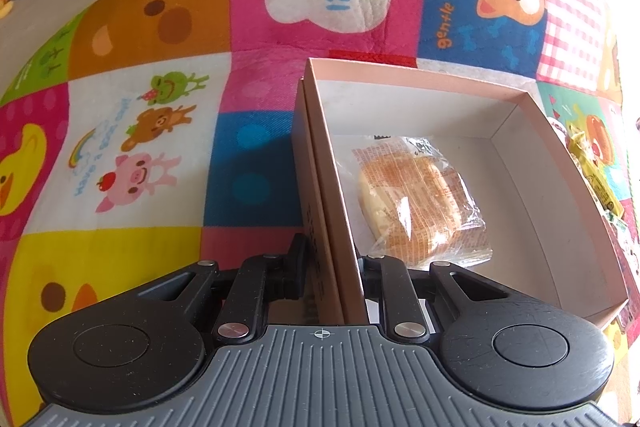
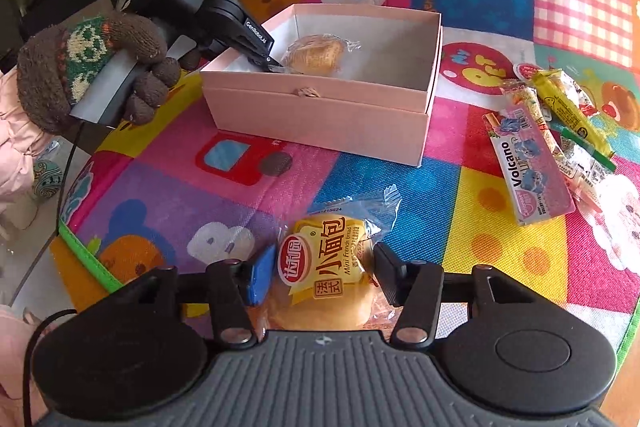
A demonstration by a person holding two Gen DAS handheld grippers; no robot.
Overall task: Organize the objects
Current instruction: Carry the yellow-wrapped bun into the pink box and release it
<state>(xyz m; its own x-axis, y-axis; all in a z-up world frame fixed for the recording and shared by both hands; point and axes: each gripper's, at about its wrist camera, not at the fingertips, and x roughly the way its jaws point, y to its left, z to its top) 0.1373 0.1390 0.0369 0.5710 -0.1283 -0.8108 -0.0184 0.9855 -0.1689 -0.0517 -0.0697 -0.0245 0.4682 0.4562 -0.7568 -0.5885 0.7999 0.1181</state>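
Clamping pink box wall, left gripper; right gripper jaws gripping bread packet.

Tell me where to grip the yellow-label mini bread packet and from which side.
Grip the bread packet across its plump middle, not the thin crimped film ends, coming down from the near side. It lies flat on the mat with its ends pointing near and far, and the right hand-held gripper already straddles its sides.

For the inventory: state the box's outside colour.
Pale pink box, white inside; clearest in the right wrist view.
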